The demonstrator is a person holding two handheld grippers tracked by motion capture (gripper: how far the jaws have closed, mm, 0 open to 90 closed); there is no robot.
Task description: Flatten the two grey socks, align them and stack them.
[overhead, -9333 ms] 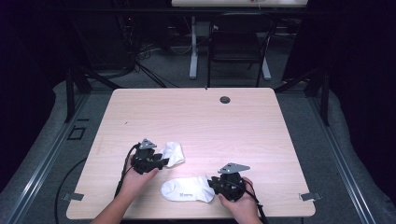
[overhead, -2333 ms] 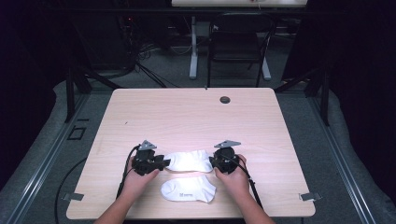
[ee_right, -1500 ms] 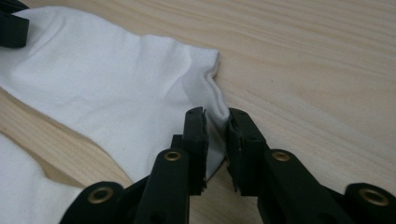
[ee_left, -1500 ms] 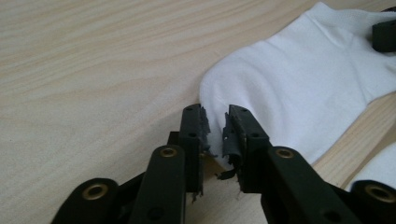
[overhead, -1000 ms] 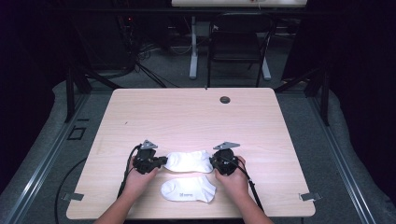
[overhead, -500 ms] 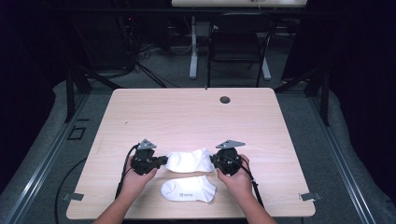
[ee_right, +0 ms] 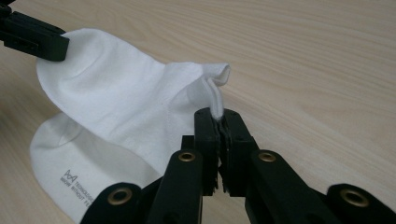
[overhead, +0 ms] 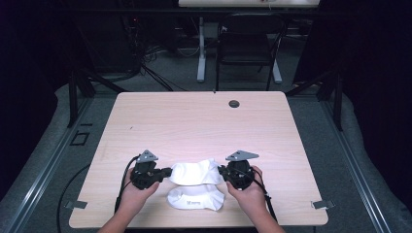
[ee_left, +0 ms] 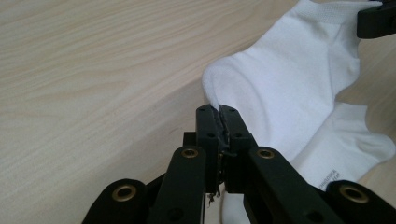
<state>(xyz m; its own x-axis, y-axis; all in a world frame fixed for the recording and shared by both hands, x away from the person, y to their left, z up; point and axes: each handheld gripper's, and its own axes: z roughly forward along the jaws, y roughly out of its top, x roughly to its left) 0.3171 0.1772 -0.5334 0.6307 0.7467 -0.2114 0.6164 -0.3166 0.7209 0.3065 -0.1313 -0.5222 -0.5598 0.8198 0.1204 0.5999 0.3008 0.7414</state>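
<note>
Two socks of soft white knit cloth, upper sock [overhead: 193,171] and lower sock [overhead: 195,199], lie on a matt, pale wood-grain counter [overhead: 194,124]. Each claw, left claw [ee_left: 218,116] and right claw [ee_right: 217,120], is matt black plastic with brassy rivets.

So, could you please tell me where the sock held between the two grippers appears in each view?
High view: the held sock is stretched near the table's front edge, between both grippers.
Left gripper view: it runs from the jaw tips to the upper right.
Right gripper view: it runs from the jaw tips to the upper left.
Shared landmark: the second sock, with printed lettering, lying under it.
</note>
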